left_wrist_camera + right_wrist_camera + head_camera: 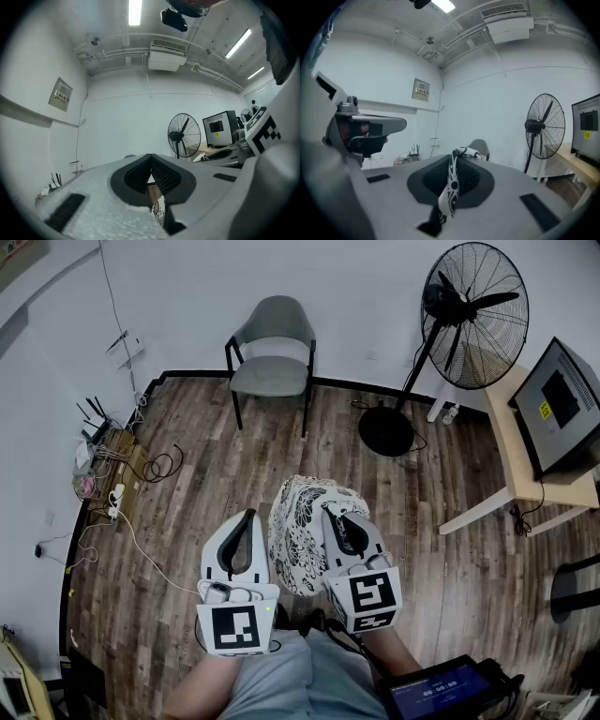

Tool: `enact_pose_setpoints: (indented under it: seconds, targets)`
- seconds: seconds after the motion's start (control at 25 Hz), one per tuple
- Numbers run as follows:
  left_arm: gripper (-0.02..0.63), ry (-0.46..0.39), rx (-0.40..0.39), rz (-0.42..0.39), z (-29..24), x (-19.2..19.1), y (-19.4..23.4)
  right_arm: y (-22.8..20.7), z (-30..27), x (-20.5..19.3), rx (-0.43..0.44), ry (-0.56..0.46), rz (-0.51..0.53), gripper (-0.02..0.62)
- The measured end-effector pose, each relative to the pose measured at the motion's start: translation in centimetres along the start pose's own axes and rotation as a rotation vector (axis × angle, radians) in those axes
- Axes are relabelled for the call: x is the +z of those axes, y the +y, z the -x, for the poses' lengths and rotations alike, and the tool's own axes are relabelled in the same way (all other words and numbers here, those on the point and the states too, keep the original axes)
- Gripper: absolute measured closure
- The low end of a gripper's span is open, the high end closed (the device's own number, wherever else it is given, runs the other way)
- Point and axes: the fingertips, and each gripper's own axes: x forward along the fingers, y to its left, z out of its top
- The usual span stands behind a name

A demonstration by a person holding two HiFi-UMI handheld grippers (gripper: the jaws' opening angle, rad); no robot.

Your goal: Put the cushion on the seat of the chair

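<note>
Head view: cushion [302, 538] hangs between left gripper [248, 517] and right gripper [331, 514], fingers of both pinching its fabric. Chair [272, 367] stands well ahead, slightly left, seat bare.

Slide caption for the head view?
Right gripper shut on the patterned cushion, left gripper beside it, grey chair empty by the far wall.

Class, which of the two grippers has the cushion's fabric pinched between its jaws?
The right gripper: the patterned cushion runs up between its shut jaws. The left gripper is shut beside it.
</note>
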Motion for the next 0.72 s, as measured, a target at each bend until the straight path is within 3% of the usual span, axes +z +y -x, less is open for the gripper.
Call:
enact_pose_setpoints:
  seconds: [0.4,0.72]
  targets:
    - [0.597,0.026,0.041,-0.014,-0.4,-1.1,-0.7,-1.6,0.1,-1.0,0.044,-0.003,-0.018,0.581]
    - [0.597,0.076,0.087,0.013,-2.1,-3.6,2.7,-1.1,-4.2,-2.4,0.067,0.046,-0.019,0.581]
